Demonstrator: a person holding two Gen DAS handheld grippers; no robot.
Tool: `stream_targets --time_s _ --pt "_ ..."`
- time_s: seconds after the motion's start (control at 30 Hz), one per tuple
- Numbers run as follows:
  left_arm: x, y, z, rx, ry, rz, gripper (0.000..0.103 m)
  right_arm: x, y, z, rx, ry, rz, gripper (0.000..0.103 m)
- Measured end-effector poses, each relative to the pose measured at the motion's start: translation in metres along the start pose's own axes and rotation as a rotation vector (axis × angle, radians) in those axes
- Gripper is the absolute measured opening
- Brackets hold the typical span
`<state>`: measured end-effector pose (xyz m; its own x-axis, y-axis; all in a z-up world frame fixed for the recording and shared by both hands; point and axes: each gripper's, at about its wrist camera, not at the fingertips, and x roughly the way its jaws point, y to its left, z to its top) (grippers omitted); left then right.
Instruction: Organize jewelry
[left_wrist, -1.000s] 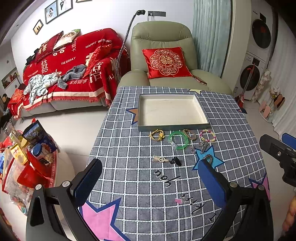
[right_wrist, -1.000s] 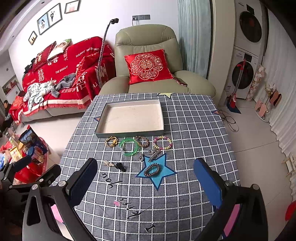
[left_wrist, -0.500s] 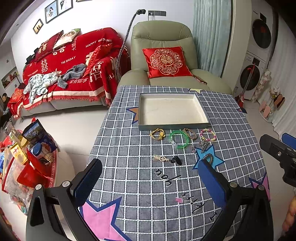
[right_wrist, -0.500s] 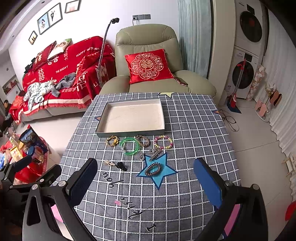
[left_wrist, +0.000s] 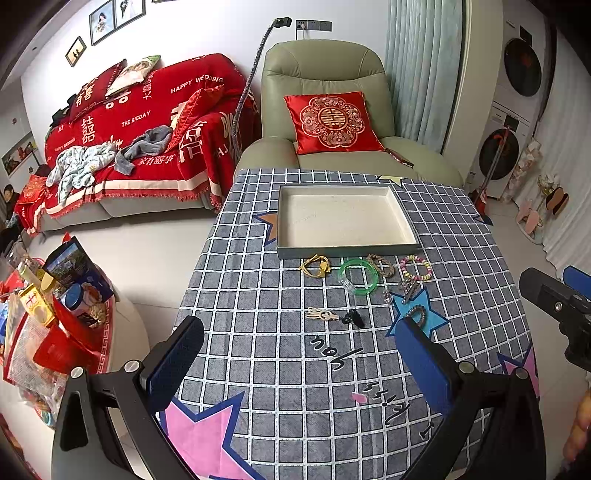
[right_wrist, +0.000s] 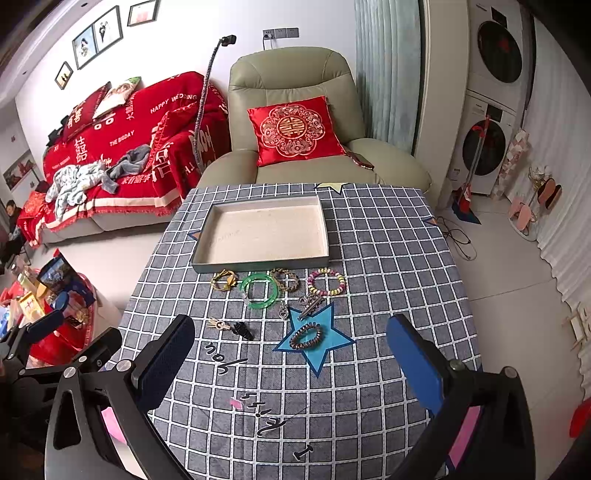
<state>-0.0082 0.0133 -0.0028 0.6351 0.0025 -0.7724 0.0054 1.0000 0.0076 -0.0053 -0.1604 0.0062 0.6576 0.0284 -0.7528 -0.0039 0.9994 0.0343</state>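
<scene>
The checked tabletop (right_wrist: 388, 258) carries an empty shallow tray (right_wrist: 258, 263) at its far middle, and the jewelry lies in a loose row just near of the tray's front wall. Largest is the green bangle (right_wrist: 260, 291): likely stiff, smooth and slippery, so best pinched across its rim. The beaded bracelet (right_wrist: 327, 282) and the braided bracelet (right_wrist: 285, 279) to its right look soft and light, easy to nip anywhere on the loop. The dark coil hair tie (right_wrist: 305, 336) on the blue star should squash and spring. The left gripper (left_wrist: 299, 363) and right gripper (right_wrist: 291, 363) both hover over the near edge, fingers spread wide, holding nothing
</scene>
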Motion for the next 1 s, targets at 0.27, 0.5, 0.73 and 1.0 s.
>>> stream_targets --time_s 0.27,0.5,0.73,1.0 --pt "0.008 0.005 -0.004 -0.003 0.019 -0.007 0.103 0.004 0.011 -0.007 0.010 0.015 -0.013 0.103" --pt "0.033 0.016 -0.005 0.019 0.099 -0.034 0.103 0.025 0.005 -0.012 0.072 0.088 -0.034 0.103" --pt "0.086 0.036 -0.012 0.040 0.245 -0.083 0.103 0.064 -0.003 -0.030 0.158 0.236 -0.074 0.103" --pt "0.163 0.039 -0.021 -0.032 0.412 -0.116 0.103 0.114 -0.018 -0.063 0.293 0.370 -0.112 0.103"
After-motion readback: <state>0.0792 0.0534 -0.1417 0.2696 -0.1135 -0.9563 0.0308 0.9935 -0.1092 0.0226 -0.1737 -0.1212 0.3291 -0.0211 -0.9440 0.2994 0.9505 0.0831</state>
